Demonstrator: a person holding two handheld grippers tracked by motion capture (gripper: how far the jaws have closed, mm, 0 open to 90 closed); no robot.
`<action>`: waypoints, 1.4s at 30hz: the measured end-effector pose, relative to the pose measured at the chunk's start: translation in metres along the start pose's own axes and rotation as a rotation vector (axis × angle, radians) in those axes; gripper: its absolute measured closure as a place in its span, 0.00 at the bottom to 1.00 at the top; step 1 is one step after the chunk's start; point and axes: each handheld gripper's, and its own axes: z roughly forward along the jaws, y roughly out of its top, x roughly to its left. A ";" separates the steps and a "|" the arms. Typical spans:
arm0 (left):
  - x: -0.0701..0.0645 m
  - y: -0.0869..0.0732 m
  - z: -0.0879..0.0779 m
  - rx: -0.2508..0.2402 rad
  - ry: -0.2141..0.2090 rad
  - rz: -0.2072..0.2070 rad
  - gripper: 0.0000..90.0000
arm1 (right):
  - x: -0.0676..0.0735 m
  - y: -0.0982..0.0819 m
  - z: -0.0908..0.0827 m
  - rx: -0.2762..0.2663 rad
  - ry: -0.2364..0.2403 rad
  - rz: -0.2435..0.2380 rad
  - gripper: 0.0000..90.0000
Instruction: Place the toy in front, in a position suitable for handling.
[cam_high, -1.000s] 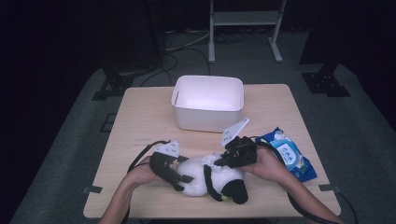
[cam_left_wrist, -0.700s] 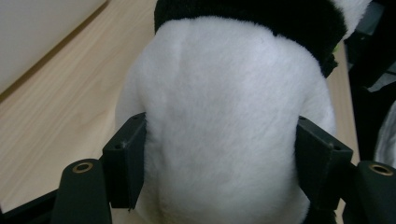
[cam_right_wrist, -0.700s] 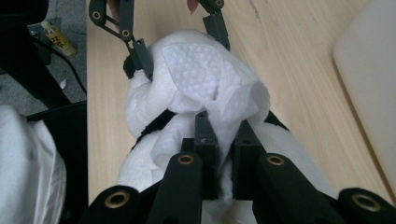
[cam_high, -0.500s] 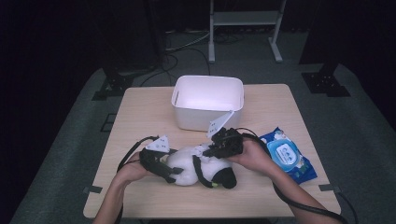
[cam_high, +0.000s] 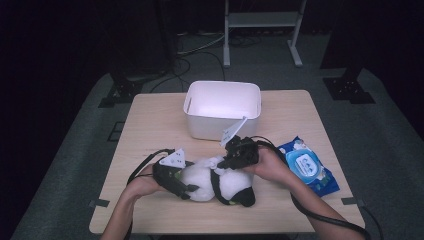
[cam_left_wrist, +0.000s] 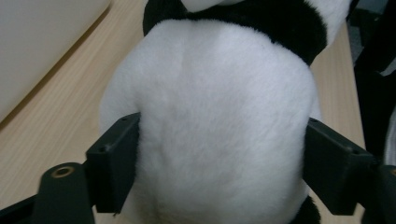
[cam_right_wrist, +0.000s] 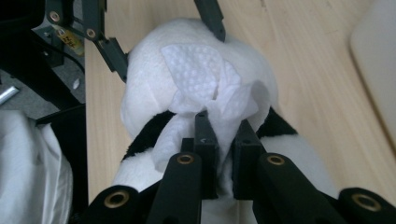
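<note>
Plush panda (cam_high: 215, 182) lying on table (cam_high: 150, 130) between left gripper (cam_high: 172, 177) and right gripper (cam_high: 235, 157); white bin (cam_high: 222, 117) behind.

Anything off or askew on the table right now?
Nothing spilled or damaged. The panda lies on its side, as the work needs: the left gripper straddles its white body, jaws just opening, while the right gripper pinches a wipe against it. The wipes pack sits skewed near the table's right edge.
</note>
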 end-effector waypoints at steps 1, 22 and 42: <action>0.000 0.001 -0.001 -0.003 -0.008 -0.002 0.20 | 0.000 -0.003 0.000 0.000 0.002 0.005 0.92; 0.001 -0.003 0.000 -0.019 -0.064 -0.089 0.12 | 0.028 -0.004 0.010 -0.023 0.023 -0.057 0.92; -0.001 -0.007 -0.001 -0.031 -0.052 -0.079 0.12 | 0.024 -0.042 -0.033 -0.066 -0.065 -0.006 0.92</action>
